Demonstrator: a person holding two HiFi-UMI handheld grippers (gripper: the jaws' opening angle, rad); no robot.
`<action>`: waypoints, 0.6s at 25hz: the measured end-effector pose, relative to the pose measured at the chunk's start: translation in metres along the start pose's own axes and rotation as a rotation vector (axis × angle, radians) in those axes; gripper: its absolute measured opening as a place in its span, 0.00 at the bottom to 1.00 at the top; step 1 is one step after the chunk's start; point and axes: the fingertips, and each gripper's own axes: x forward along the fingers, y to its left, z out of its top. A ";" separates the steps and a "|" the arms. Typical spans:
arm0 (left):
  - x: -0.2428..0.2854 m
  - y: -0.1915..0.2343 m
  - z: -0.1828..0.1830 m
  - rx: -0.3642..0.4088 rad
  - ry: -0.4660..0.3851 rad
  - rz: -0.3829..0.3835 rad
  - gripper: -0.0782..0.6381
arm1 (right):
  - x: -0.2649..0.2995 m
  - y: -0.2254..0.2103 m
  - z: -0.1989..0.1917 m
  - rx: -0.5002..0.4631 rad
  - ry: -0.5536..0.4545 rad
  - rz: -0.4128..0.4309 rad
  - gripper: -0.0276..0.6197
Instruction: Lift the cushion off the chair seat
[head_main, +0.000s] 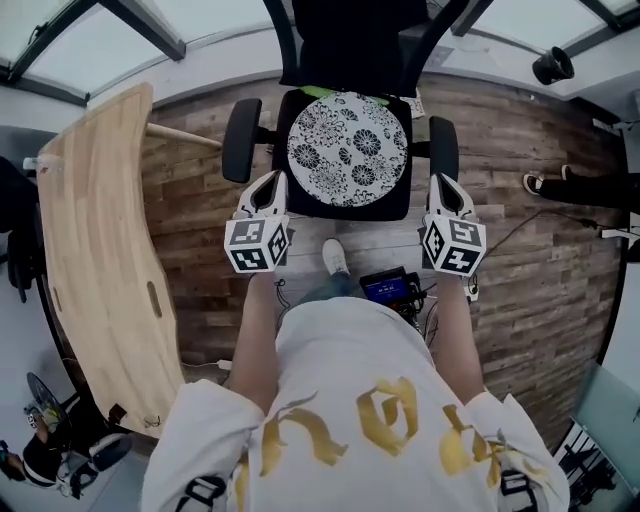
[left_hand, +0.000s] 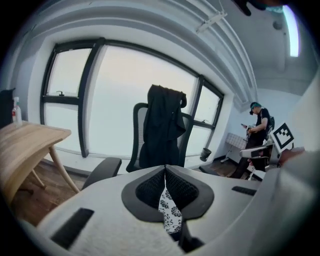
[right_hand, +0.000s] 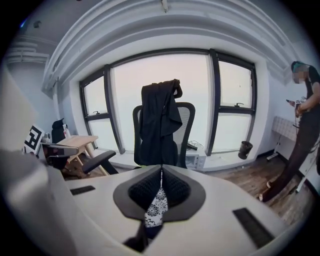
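Evidently flanking the cushion (head_main: 348, 150) on the chair seat (head_main: 398, 206) for a two-sided lift: left gripper (head_main: 274, 180) and right gripper (head_main: 440, 183), jaws together, gripping nothing yet

Behind the closed left tool (left_hand: 165, 169), the round black-and-white floral cushion (left_hand: 169, 216) shows only as a narrow sliver. A black jacket (right_hand: 159, 120) hides most of the black mesh office chair's back (right_hand: 188, 124); a dark-clothed bystander (right_hand: 300, 135) is cropped at the right gripper view's edge.
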 end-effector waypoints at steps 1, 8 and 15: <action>0.004 -0.001 0.001 -0.008 -0.007 -0.021 0.12 | 0.003 0.001 0.000 -0.002 0.005 -0.001 0.06; 0.027 0.000 -0.004 0.013 0.031 -0.048 0.12 | 0.010 0.004 -0.003 0.079 0.014 0.001 0.06; 0.043 0.007 -0.005 0.008 0.057 -0.027 0.12 | 0.029 0.014 0.007 0.069 -0.001 0.041 0.06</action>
